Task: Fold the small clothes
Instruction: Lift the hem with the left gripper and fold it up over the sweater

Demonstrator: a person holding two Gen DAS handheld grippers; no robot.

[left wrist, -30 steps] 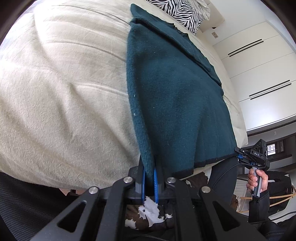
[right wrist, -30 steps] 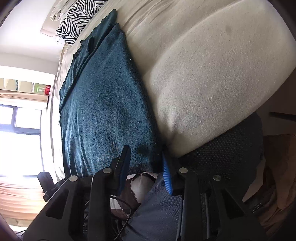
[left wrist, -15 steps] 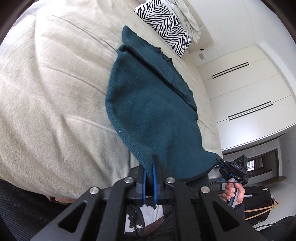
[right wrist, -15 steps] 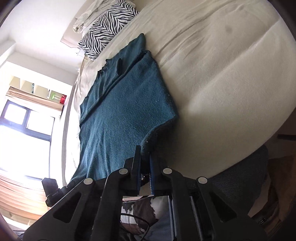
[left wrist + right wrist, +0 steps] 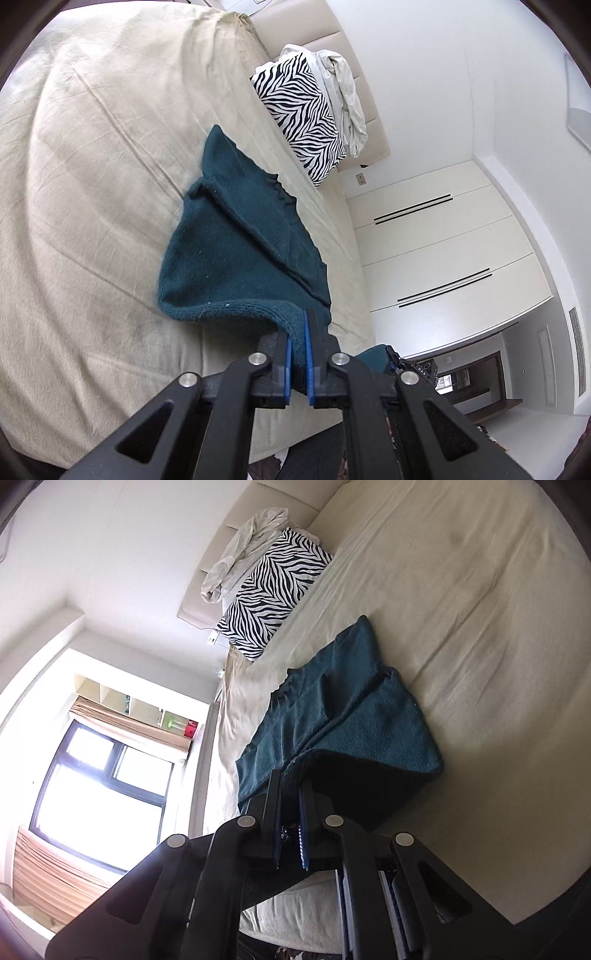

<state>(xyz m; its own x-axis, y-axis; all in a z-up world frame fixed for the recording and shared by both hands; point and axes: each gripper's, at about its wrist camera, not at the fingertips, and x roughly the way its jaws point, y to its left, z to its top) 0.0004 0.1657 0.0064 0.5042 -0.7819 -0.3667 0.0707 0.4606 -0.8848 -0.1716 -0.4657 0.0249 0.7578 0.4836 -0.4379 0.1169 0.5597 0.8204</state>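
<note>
Left gripper (image 5: 300,345) points slightly downward, clamped on the hem of a teal knit sweater (image 5: 236,258) lying on the beige bed sheet (image 5: 92,184) (hem lifted). Right gripper (image 5: 291,812) is pitched likewise, pinching the opposite hem corner. Only the left view shows white wardrobe doors (image 5: 443,251); only the right shows the window (image 5: 99,779).

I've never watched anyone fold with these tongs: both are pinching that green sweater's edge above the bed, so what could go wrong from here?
1. Each grip is small: the left gripper and right gripper pinch only the hem of the teal sweater, so thick knit might slip out.
2. The far part lies already folded on the bed sheet; pulling the hem over could drag it and undo those folds.
3. Uneven lifting could leave the fold crooked.
</note>
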